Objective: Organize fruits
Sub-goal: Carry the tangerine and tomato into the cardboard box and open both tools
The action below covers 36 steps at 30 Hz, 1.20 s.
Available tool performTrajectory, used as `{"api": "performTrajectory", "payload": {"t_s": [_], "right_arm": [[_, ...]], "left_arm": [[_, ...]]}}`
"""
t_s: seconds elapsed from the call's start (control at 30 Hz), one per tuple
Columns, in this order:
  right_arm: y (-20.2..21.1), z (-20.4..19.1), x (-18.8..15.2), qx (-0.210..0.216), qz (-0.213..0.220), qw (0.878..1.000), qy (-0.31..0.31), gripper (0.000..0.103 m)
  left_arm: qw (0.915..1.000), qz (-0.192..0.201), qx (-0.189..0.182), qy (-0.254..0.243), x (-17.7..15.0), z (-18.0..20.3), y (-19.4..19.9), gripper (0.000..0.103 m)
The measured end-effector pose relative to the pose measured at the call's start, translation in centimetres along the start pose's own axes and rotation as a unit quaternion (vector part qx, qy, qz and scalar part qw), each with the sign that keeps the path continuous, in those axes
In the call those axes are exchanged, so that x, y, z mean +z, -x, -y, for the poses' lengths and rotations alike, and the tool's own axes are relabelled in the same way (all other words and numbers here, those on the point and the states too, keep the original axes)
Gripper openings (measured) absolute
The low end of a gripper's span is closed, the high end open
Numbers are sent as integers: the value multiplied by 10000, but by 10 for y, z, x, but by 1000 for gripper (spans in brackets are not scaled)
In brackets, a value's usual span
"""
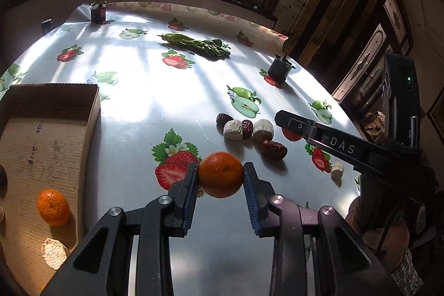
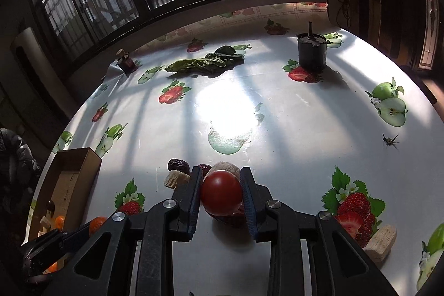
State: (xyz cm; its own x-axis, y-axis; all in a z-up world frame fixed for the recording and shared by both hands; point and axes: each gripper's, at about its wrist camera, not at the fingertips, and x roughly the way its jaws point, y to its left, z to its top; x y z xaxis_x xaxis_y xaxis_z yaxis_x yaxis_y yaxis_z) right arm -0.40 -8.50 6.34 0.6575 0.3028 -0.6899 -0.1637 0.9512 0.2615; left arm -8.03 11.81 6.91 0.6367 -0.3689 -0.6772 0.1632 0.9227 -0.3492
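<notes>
My left gripper (image 1: 220, 175) is shut on an orange mandarin (image 1: 220, 174), held just above the fruit-print tablecloth. To its left lies an open cardboard box (image 1: 55, 129) with another mandarin (image 1: 52, 207) and a pale dried piece (image 1: 54, 253) inside. My right gripper (image 2: 220, 194) is shut on a red tomato (image 2: 221, 192), low over a dark date. Behind it lie red dates (image 1: 273, 149) and pale dried chunks (image 1: 233, 130). The right gripper also shows in the left wrist view (image 1: 291, 126), to the right of the pile.
A bunch of green leaves (image 1: 198, 44) lies at the table's far side. A black pot (image 2: 312, 52) stands at the far right, a small dark bottle (image 1: 98, 11) at the far left. One pale chunk (image 2: 381, 240) lies near the right edge. Windows run behind the table.
</notes>
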Motion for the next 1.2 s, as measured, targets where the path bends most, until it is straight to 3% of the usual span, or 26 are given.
{"api": "performTrajectory", "payload": {"t_s": [0.07, 0.17, 0.33, 0.43, 0.53, 0.7, 0.83, 0.9, 0.97, 1.03, 1.1, 1.2], "right_arm": [[6, -30, -2, 254, -49, 9995, 187, 30], [5, -81, -5, 713, -181, 9962, 464, 30], [-20, -168, -21, 1291, -567, 9854, 950, 30], [-39, -212, -33, 1423, -757, 9782, 1311, 30], [-62, -242, -44, 1243, -888, 9739, 1679, 30], [-91, -257, -51, 1118, -1098, 9715, 1777, 31], [-100, -266, -56, 1040, -1176, 9683, 1943, 31], [-101, -267, -58, 1032, -1190, 9683, 1937, 33], [-98, -267, -58, 1042, -1133, 9694, 1914, 49], [-90, -264, -56, 1030, -994, 9716, 1884, 57], [-79, -260, -52, 1043, -883, 9733, 1843, 57], [-55, -243, -46, 1058, -689, 9780, 1660, 57]], "left_arm": [[9993, 119, 228, 254, 2, -33, 25, 31], [9944, 252, 876, 539, 2, -86, 53, 31], [9827, 2, 1689, 760, 7, -154, 62, 31], [9802, -84, 1778, 871, 15, -179, 59, 31], [9757, -210, 1940, 996, 22, -199, 49, 31], [9736, -484, 1933, 1109, 24, -213, 33, 31], [9738, -444, 1901, 1167, 24, -214, 34, 36], [9744, -335, 1873, 1200, 23, -212, 40, 41], [9746, -196, 1887, 1189, 24, -209, 49, 43], [9745, -47, 1911, 1176, 24, -202, 60, 43], [9744, 168, 1952, 1100, 23, -192, 75, 44], [9710, 570, 2144, 893, 19, -167, 100, 55]]}}
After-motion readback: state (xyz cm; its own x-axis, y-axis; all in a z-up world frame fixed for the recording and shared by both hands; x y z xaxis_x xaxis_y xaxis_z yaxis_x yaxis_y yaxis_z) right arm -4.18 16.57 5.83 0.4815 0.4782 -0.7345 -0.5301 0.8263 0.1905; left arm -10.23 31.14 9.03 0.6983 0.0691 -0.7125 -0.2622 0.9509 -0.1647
